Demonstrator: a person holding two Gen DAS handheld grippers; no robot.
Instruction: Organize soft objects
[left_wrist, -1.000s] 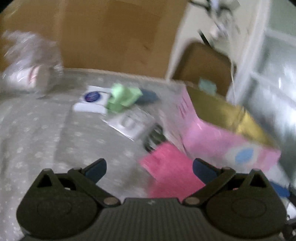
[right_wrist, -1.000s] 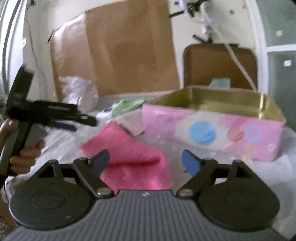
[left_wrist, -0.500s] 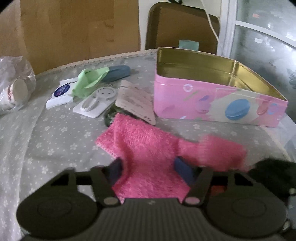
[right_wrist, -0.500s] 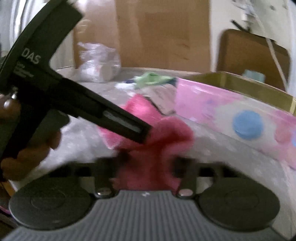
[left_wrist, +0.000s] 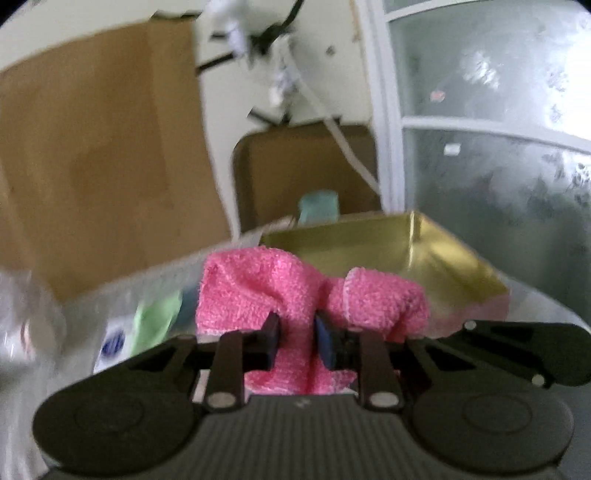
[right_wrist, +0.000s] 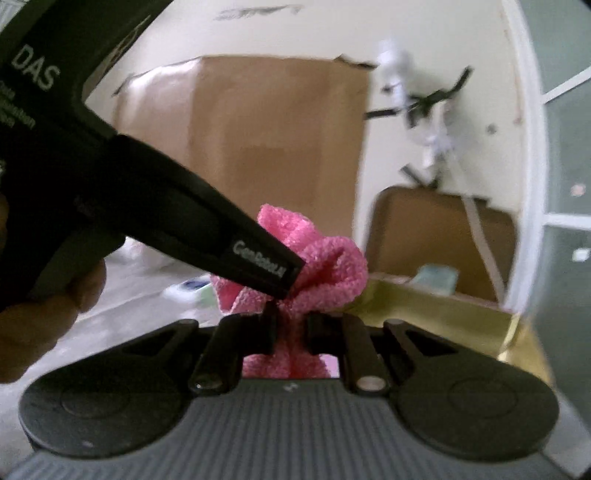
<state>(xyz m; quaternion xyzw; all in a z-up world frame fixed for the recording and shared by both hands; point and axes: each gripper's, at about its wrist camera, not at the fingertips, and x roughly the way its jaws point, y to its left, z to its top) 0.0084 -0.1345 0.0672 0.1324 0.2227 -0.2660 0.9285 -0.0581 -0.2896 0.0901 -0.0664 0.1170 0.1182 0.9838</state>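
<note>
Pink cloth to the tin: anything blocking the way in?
Nothing visible. Both the left gripper and right gripper are clamped on the pink cloth, held up before the open tin; no lid, and its visible interior looks empty.

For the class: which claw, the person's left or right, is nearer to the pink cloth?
Neither: it is a tie. The left claw is shut on the pink cloth, and the right claw pinches the same cloth beside it.

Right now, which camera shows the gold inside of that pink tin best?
The left wrist view: the tin shows its gold floor and far corner behind the pink cloth. The right wrist view catches only one blurred gold wall.
</note>
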